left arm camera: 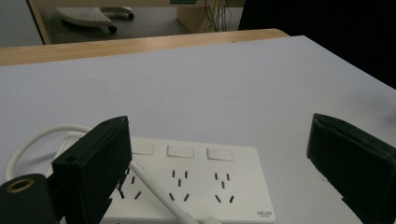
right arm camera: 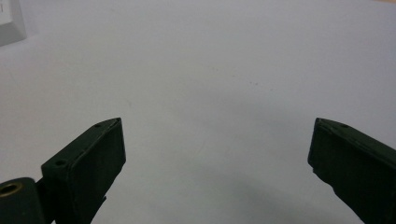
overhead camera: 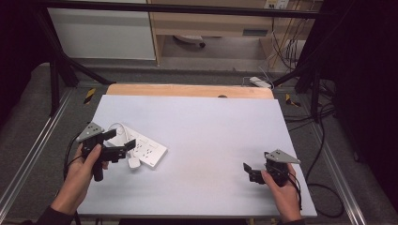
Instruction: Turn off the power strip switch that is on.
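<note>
Left gripper (overhead camera: 118, 143): jaws held apart over white plastic power strip (overhead camera: 146, 150), lower left | small white plug (overhead camera: 134, 163) should be straddled squarely before closing | right gripper (overhead camera: 251, 171): spread wide, lower right

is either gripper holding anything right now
Nothing is held: left gripper hangs open over the power strip, right gripper open above the bare table.

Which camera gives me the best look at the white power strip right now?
The left gripper view: the power strip lies close, with switches and sockets plain. The high view shows it small beside the left gripper. The right gripper view catches a corner at top left.
</note>
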`<state>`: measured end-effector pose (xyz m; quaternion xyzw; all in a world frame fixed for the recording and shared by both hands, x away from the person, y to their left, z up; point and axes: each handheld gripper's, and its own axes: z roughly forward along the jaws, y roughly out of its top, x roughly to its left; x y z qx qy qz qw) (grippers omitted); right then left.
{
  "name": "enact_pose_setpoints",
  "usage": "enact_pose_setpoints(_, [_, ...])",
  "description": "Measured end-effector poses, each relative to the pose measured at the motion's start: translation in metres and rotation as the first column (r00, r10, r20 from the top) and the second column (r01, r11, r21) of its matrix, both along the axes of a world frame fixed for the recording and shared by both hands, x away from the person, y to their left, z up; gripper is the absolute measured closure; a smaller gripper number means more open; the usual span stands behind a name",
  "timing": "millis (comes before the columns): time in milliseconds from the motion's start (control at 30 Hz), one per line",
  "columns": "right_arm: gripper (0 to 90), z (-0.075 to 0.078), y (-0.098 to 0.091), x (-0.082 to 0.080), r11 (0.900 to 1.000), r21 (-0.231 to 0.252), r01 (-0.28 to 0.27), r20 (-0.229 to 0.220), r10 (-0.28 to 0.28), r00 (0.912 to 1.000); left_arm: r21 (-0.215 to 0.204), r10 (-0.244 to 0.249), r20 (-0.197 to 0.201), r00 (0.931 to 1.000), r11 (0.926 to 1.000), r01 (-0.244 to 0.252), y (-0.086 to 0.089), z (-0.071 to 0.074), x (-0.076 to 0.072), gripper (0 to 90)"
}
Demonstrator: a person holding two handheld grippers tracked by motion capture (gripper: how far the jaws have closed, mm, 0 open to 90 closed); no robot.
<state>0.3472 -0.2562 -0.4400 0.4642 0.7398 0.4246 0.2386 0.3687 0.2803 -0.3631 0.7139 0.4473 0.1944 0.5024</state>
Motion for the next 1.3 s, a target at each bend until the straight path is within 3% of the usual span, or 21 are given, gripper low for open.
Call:
enact_pose_setpoints(467, [4.5,0.000,0.001,0.000,1.0000,-0.001,0.000,-0.003,0.000,1.0000,-0.015,-0.003,0.014,0.9999,0.9999,0.003,0.009,-0.003,-0.021,6.7])
enact_pose_setpoints(1300, [4.5,-0.001,0.000,0.000,1.0000,0.000,0.001,-0.004,-0.001,1.0000,-0.017,0.011,0.013,0.9999,0.9998,-0.010,0.023,-0.031,-0.040,7.2])
